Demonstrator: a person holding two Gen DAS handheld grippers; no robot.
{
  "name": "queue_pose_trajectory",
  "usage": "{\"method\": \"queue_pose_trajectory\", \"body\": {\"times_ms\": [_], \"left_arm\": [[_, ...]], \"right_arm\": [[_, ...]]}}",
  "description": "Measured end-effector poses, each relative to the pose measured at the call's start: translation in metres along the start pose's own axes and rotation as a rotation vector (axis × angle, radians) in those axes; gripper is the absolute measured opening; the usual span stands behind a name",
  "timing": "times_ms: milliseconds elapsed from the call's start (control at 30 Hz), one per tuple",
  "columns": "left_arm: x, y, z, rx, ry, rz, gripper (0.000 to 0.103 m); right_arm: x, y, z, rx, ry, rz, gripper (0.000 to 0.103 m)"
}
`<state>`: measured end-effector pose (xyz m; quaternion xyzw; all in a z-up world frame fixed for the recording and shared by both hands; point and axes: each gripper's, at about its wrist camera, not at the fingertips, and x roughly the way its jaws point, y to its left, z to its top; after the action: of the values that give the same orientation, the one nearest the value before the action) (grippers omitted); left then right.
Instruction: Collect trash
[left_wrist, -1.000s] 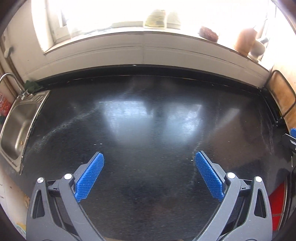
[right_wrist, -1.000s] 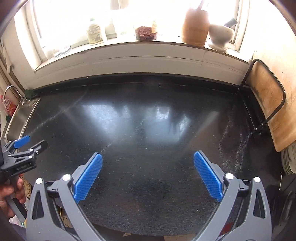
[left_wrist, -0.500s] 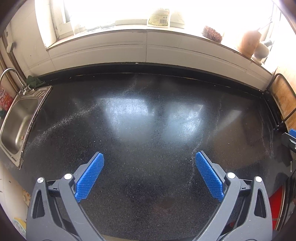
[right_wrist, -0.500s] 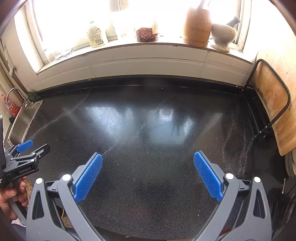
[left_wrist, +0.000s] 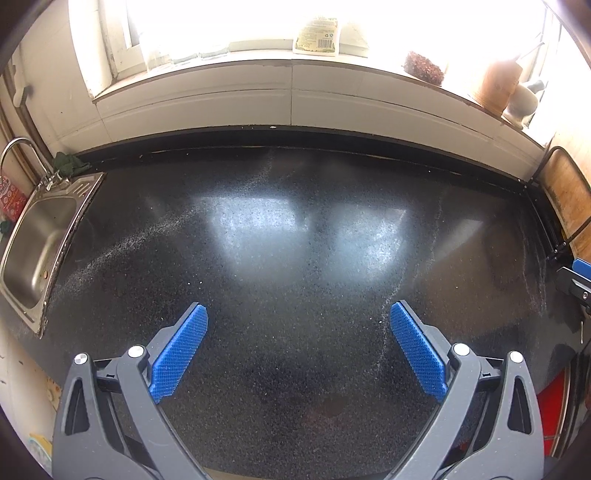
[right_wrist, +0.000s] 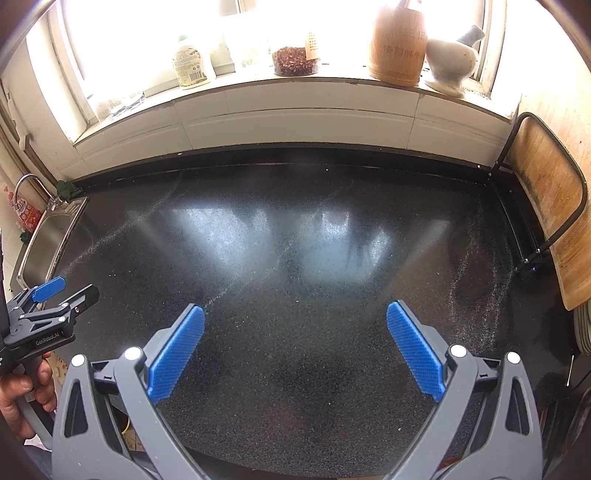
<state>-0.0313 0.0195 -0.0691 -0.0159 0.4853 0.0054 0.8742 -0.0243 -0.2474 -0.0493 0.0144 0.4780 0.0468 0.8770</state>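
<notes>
My left gripper (left_wrist: 298, 325) is open and empty, held above the near part of a black speckled countertop (left_wrist: 295, 251). My right gripper (right_wrist: 295, 325) is also open and empty above the same countertop (right_wrist: 295, 258). The left gripper also shows at the left edge of the right wrist view (right_wrist: 55, 299), held in a hand. No piece of trash shows on the counter in either view. Only faint pale streaks of dust or crumbs (left_wrist: 147, 236) cross the surface.
A steel sink (left_wrist: 37, 251) with a tap is at the far left. The window sill holds a bottle (right_wrist: 190, 66), a jar of red bits (right_wrist: 295, 59), a wooden container (right_wrist: 399, 40) and a stone mortar (right_wrist: 450, 62). A wooden board in a black rack (right_wrist: 546, 206) stands right. A red object (left_wrist: 550, 406) lies below the counter's right edge.
Both grippers have pulled back and tilted up a little, so more of the window sill shows. Jaws stay open and empty.
</notes>
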Motion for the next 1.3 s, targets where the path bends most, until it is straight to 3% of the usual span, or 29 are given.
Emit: {"method": "queue_pose_trajectory", "body": {"times_ms": [1300], "left_arm": [[0.008,-0.0034,0.004,-0.011,0.01,-0.005,0.096]], "right_arm": [[0.0099,-0.0058,0.0068,0.005,0.017,0.014,0.096]]}}
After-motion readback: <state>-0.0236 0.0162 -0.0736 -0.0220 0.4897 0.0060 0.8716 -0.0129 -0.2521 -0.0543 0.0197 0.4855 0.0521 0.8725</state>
